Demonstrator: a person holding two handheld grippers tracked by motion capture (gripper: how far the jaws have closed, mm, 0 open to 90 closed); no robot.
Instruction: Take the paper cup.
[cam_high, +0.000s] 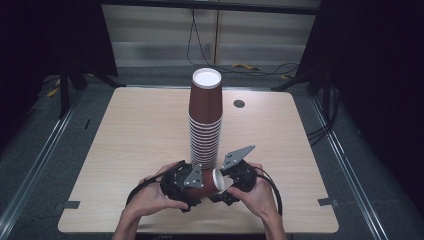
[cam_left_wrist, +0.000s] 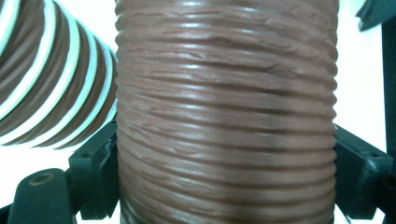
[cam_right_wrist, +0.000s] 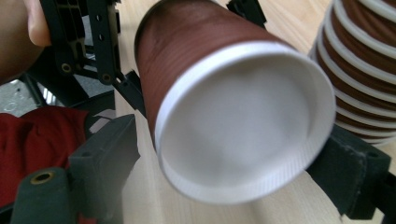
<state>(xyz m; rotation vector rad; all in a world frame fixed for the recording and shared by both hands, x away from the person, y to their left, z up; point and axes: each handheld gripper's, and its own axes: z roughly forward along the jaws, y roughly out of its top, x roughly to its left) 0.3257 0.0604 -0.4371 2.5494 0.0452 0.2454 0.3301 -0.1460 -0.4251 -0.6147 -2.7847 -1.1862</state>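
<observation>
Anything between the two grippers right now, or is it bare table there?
A single brown paper cup lies on its side between them in the high view: the left gripper clamps its body, and its white base points into the right gripper.

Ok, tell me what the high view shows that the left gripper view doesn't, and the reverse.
High view: the table, the left hand, the right hand and the full height of the cup stack. Left gripper view: the ridged wall of the held cup up close, pinched between the left tongs' black jaws. Shared: the held cup and the stack.
</observation>
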